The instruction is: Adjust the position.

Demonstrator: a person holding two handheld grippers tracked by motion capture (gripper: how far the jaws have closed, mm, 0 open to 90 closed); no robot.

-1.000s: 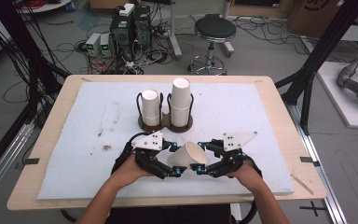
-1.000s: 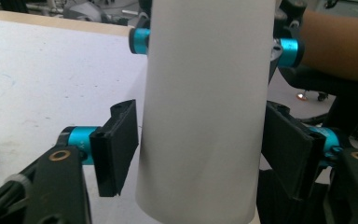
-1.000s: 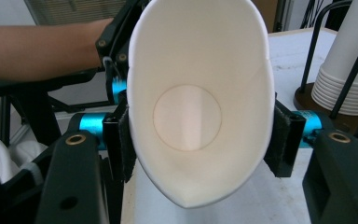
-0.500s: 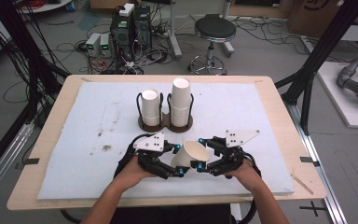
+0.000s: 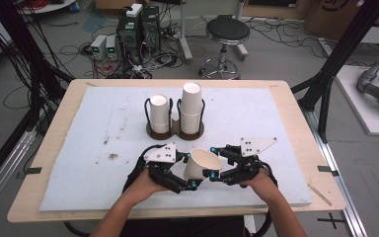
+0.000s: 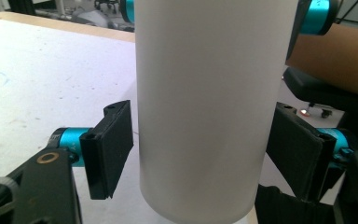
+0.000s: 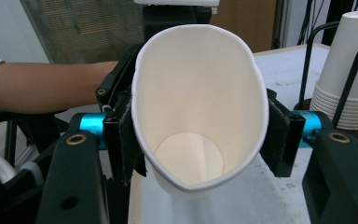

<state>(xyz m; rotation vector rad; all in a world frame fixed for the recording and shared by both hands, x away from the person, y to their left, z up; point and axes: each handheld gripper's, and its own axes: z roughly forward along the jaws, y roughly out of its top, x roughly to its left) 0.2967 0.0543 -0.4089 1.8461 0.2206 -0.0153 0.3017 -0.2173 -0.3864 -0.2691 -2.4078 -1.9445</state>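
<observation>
Right gripper view: right gripper (image 7: 200, 135) squeezes empty paper cup (image 7: 200, 107); left gripper (image 6: 203, 149) just opened around it.

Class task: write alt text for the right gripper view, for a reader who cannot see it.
A white paper cup, mouth toward the camera, is squeezed oval between two black fingers. A stack of cups in a wire holder stands behind at right.

Cup (image 5: 202, 164) near 6 o'clock edge of table (image 5: 296, 123), tilted, between left gripper (image 5: 186, 178) at its 9 o'clock and right gripper (image 5: 216, 167) at its 3 o'clock. Cup holder (image 5: 175, 129) with two cup stacks at its 12 o'clock, on mat (image 5: 79, 148).
</observation>
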